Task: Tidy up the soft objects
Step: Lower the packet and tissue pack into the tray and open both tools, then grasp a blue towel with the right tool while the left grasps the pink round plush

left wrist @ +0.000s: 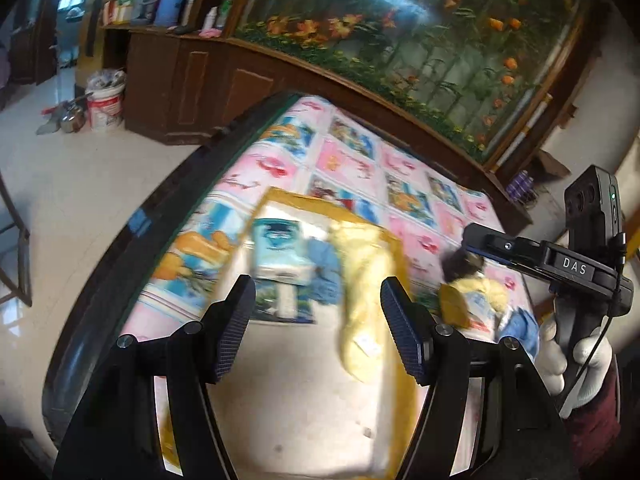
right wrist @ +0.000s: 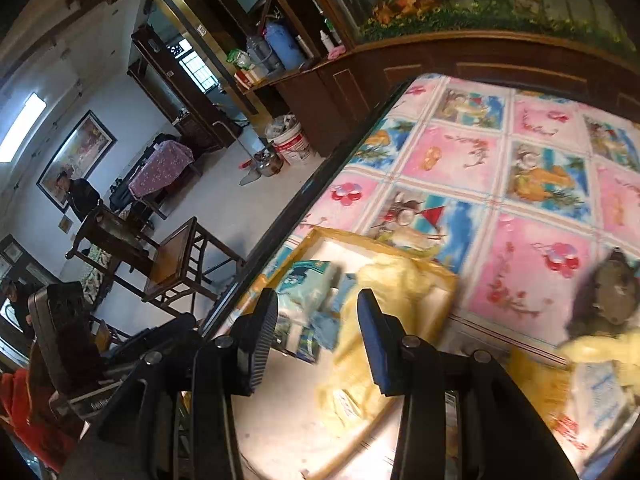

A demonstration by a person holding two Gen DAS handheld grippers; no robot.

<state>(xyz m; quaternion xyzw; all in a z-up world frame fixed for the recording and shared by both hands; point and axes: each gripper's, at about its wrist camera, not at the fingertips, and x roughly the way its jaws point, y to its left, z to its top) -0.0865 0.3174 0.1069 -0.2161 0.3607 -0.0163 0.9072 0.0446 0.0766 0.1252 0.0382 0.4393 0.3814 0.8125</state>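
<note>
A shallow tray with a yellow rim (left wrist: 280,194) (right wrist: 320,234) lies on a table covered with a patterned cloth (left wrist: 348,160) (right wrist: 540,200). In it are a light-blue packet (left wrist: 280,252) (right wrist: 308,280), a blue cloth (left wrist: 326,268) (right wrist: 326,326) and a yellow soft cloth (left wrist: 364,292) (right wrist: 384,292) that hangs over the tray's edge. A pile of soft things, with a dark plush toy (left wrist: 460,264) (right wrist: 616,292) and yellow fabric (left wrist: 476,292) (right wrist: 600,348), lies right of the tray. My left gripper (left wrist: 316,328) is open above the tray. My right gripper (right wrist: 316,344) is open above the tray; its body shows in the left wrist view (left wrist: 552,264).
A dark wooden cabinet (left wrist: 208,80) (right wrist: 400,72) with a flower picture (left wrist: 420,32) stands behind the table. A white bucket (left wrist: 105,102) (right wrist: 292,140) and a metal pot (left wrist: 72,118) are on the tiled floor. Wooden chairs (right wrist: 176,260) and a second table stand to the left.
</note>
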